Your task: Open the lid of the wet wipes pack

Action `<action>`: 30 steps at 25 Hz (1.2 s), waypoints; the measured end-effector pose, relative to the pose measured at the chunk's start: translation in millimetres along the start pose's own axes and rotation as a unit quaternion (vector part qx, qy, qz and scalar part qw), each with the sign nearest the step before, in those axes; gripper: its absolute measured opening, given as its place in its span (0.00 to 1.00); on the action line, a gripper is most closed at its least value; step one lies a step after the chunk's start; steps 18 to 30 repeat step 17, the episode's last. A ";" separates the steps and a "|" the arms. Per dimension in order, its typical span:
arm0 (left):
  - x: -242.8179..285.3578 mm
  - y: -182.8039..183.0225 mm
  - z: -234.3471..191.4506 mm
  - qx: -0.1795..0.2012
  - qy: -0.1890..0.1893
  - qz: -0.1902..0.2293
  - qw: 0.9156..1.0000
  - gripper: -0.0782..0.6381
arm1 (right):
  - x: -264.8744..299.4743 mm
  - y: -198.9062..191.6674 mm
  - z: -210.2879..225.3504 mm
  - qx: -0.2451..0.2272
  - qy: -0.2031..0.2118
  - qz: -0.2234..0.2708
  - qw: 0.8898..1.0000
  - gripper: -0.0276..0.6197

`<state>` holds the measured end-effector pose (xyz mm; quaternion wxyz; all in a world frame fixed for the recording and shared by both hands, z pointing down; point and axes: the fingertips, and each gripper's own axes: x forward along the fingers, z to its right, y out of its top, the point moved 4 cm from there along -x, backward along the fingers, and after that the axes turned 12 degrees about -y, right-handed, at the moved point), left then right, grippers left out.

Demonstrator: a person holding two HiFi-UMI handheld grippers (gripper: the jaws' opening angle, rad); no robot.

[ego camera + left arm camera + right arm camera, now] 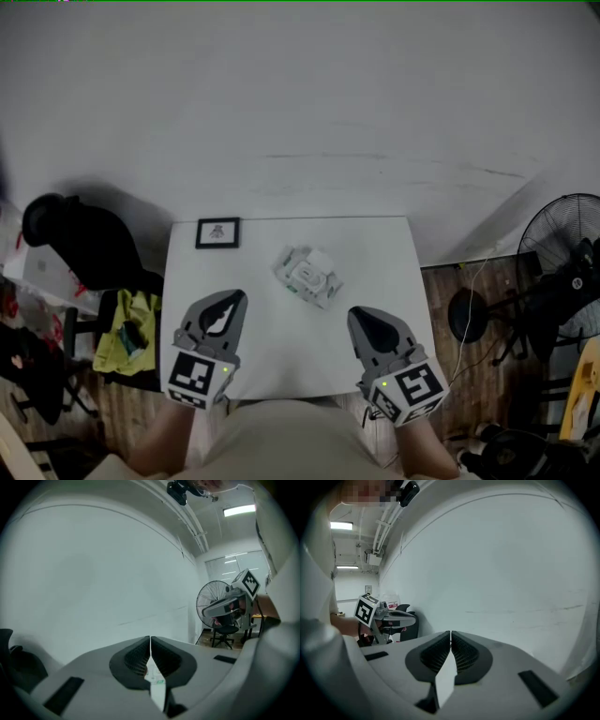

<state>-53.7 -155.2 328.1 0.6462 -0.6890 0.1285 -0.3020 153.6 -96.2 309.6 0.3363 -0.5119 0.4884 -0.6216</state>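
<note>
1. The wet wipes pack [307, 276] is a small, whitish, crinkled soft packet with a pale rectangular lid on top.
2. It lies flat, at a slant to the desk edges.
3. It rests near the middle of the white desk [380, 248].
4. At this size the lid cannot be made out as open or closed.

Quantities visible in the head view:

- White table [272, 342]: one.
- Wet wipes pack [307, 276]: one.
- Small black-framed picture [217, 232]: one.
- Two-jaw grippers: two, the left gripper [238, 297] and the right gripper [355, 315].
- Marker cubes: two, one per gripper, the left cube [197, 377] and the right cube [417, 386].
- Black office chair [80, 234]: one.
- Standing fan [562, 234]: one.
- Yellow-green cloth item [127, 333]: one.
</note>
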 end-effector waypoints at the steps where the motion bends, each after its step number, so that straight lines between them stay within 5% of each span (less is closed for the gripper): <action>1: -2.7 -2.2 -0.2 0.000 0.002 -0.003 1.000 0.14 | -1.2 -1.6 -0.7 0.001 0.000 -0.001 1.000 0.09; 30: -11.9 10.1 -4.6 0.007 0.009 0.016 1.000 0.14 | -2.2 2.8 -0.7 -0.015 -0.014 0.009 1.000 0.09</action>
